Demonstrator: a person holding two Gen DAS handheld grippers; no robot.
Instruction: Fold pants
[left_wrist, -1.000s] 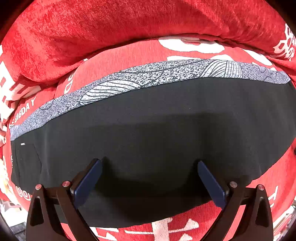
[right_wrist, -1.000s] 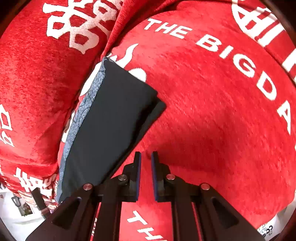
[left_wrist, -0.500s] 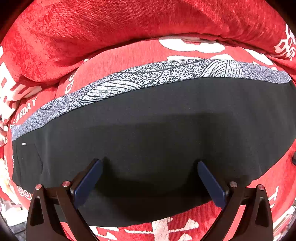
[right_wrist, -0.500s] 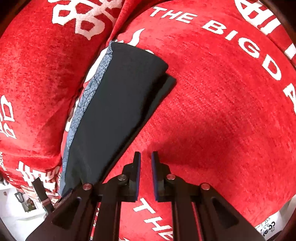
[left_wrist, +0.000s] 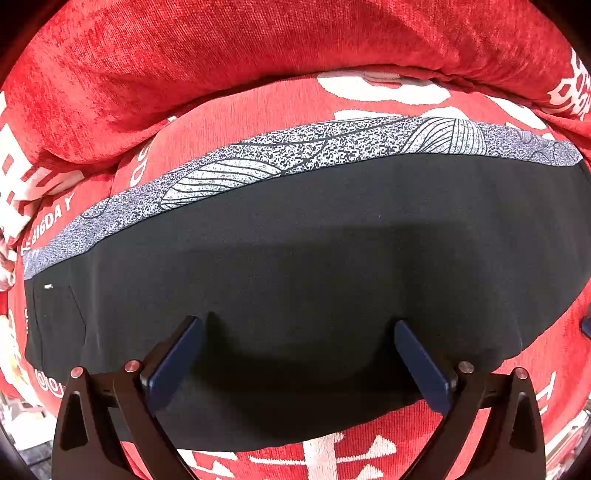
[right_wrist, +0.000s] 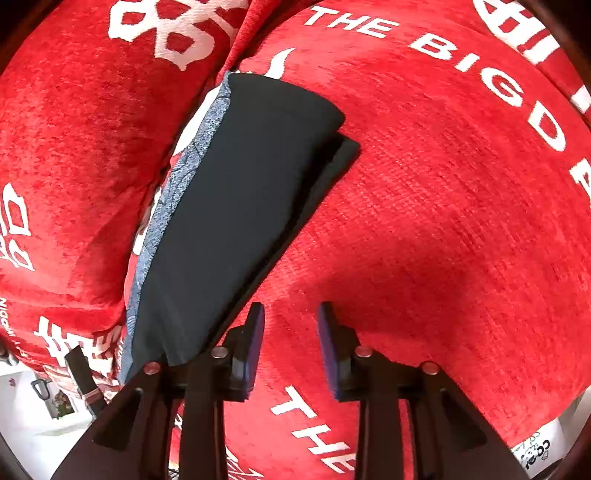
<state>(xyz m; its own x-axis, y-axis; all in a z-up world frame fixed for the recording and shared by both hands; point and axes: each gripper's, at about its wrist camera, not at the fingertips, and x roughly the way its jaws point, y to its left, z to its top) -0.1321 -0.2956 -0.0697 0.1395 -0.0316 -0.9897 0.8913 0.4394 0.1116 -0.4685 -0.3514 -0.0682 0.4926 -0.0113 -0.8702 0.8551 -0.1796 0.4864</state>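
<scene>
A red sofa (left_wrist: 229, 66) with white lettering carries the folded black pants (left_wrist: 295, 251), which lie on its seat cushion (right_wrist: 443, 221) along the backrest; their long axis runs left to right in the left wrist view, patterned grey band (left_wrist: 314, 147) on the far edge. The left gripper (left_wrist: 295, 354) hovers over them, jaws spread wide and empty. The right gripper (right_wrist: 291, 332) sits just beside the pants' near edge over the cushion, jaws parted, gripping nothing.
</scene>
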